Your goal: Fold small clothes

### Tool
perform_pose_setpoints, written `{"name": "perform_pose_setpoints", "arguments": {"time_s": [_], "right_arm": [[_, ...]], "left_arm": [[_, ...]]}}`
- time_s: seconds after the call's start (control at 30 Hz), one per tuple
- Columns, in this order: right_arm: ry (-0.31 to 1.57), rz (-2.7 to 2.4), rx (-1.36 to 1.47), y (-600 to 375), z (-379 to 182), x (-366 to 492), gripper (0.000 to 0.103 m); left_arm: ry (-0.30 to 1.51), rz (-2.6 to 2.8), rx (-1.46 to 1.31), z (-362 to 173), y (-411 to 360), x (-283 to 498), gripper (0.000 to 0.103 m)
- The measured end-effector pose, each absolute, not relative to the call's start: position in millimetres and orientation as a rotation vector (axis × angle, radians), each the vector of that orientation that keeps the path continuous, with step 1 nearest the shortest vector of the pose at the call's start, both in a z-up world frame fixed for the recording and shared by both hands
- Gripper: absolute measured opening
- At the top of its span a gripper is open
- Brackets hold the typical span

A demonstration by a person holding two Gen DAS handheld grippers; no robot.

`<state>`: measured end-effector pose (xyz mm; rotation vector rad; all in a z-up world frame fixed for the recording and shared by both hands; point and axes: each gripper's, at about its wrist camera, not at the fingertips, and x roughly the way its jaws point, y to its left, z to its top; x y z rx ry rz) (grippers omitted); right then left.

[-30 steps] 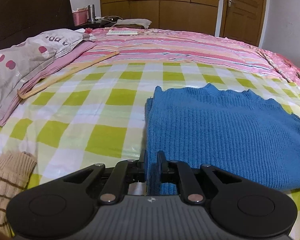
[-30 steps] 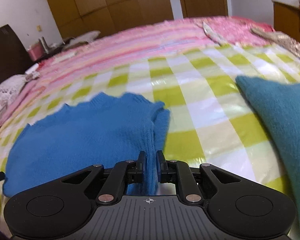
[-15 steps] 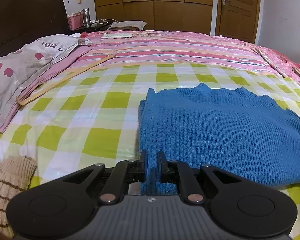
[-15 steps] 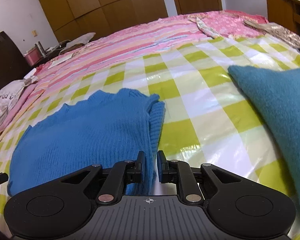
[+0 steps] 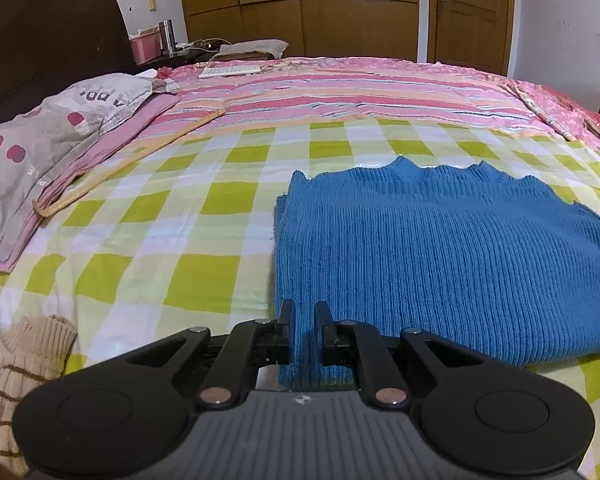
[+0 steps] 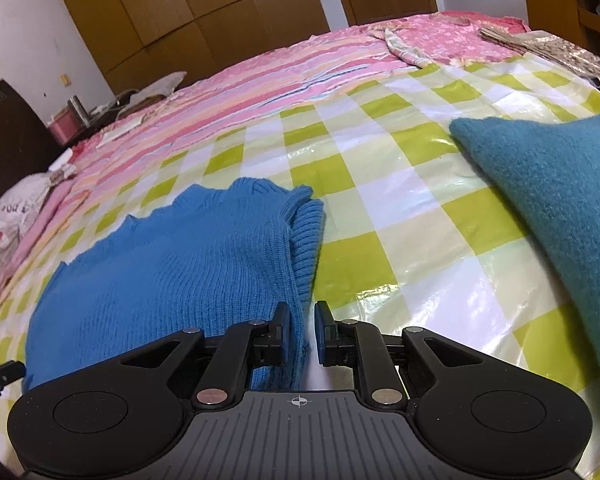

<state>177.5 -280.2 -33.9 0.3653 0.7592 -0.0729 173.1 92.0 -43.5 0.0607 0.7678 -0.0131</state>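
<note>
left gripper [image 5: 303,312]: black linkage arms, silver pivots | right gripper [image 6: 302,312]: same, blue pads, ribbed grey housing

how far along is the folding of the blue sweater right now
Done: the blue sweater lies on the checked sheet with its sides already folded in. In hand: the left tool and the right tool each pinch a near corner of it. Left: finishing this fold, then perhaps the teal garment and the beige striped knit lying nearby.

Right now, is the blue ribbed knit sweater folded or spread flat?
Folded: blue ribbed knit sweater shows doubled layers along its right edge, sleeves tucked out of sight.
</note>
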Motion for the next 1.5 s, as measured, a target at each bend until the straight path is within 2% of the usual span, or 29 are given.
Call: {"name": "perform_pose_setpoints", "arguments": {"time_s": [0.27,0.57,0.97,1.3,1.37,1.5], "right_arm": [[0.723,-0.06,0.479,-299.6,-41.7,160.9,0.016],[0.754,-0.032,0.566,-322.9,-60.5,149.0,0.019],[0.759,0.015,0.654,-345.4,-68.2,142.1,0.023],[0.759,0.044,0.719,-355.0,-68.9,139.4,0.026],[0.757,0.048,0.723,-355.7,-68.8,138.9,0.026],[0.757,0.053,0.734,-357.4,-71.1,138.3,0.026]], "left_arm": [[0.712,-0.049,0.157,-32.2,67.3,160.9,0.018],[0.622,-0.225,0.323,-29.6,-6.4,137.6,0.021],[0.521,-0.477,0.664,-74.5,-115.4,101.3,0.032],[0.391,-0.53,0.835,-92.8,-133.7,79.0,0.032],[0.408,-0.563,0.79,-87.8,-129.8,76.8,0.04],[0.372,-0.581,0.826,-91.6,-135.4,64.5,0.045]]}}
